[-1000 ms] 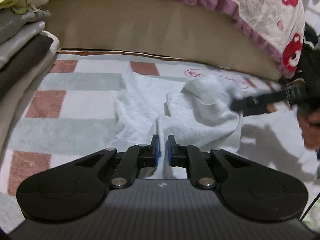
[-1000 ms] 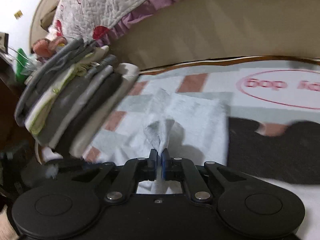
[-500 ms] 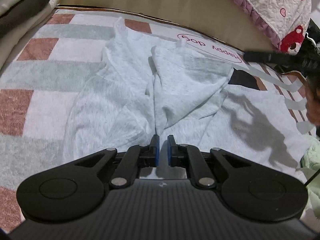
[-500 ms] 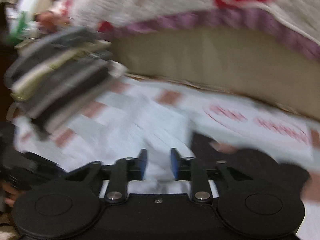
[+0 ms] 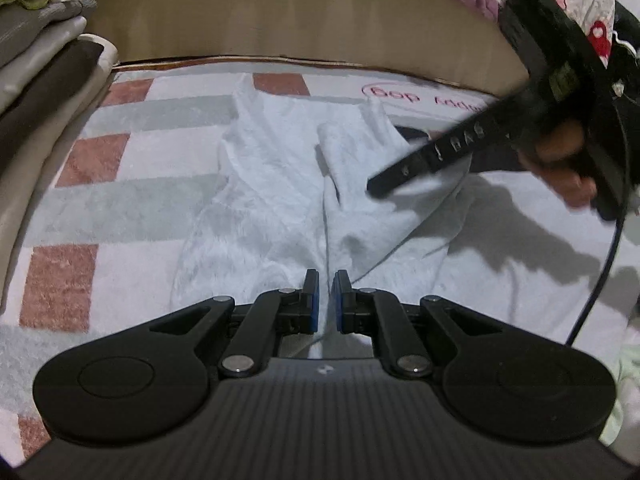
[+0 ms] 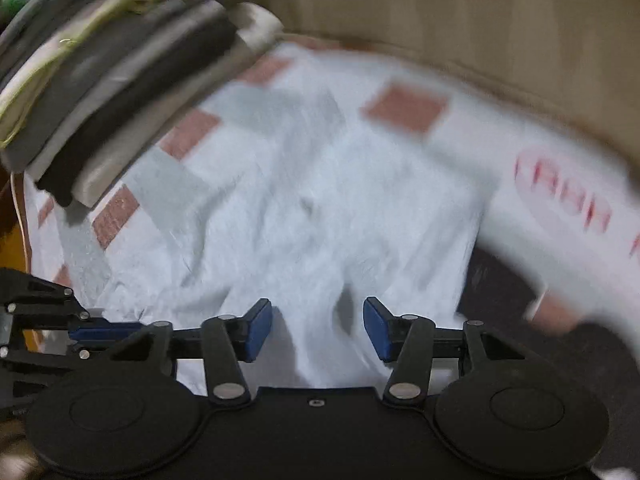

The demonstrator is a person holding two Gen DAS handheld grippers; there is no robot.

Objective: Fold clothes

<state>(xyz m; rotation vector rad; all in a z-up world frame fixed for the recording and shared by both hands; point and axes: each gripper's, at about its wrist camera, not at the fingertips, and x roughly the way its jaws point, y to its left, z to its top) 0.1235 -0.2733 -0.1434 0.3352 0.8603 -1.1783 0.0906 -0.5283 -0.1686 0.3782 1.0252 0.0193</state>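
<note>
A white garment lies rumpled on a checked blanket, with one flap folded over its middle. My left gripper is shut on a pinch of the garment's near edge, and cloth shows between the blue pads. In the right wrist view the same garment spreads out under my right gripper, which is open wide with nothing between its fingers. From the left wrist view the right gripper hovers over the garment's right half, held by a hand. This right view is blurred by motion.
A tall stack of folded clothes stands at the left, also in the right wrist view. A beige bed base under a red-patterned quilt closes the far side. A dark patch lies right of the garment.
My right gripper let go of the raised fold, opened wide and swung back over the garment. The lifted cloth dropped flat. My left gripper kept its hold.
</note>
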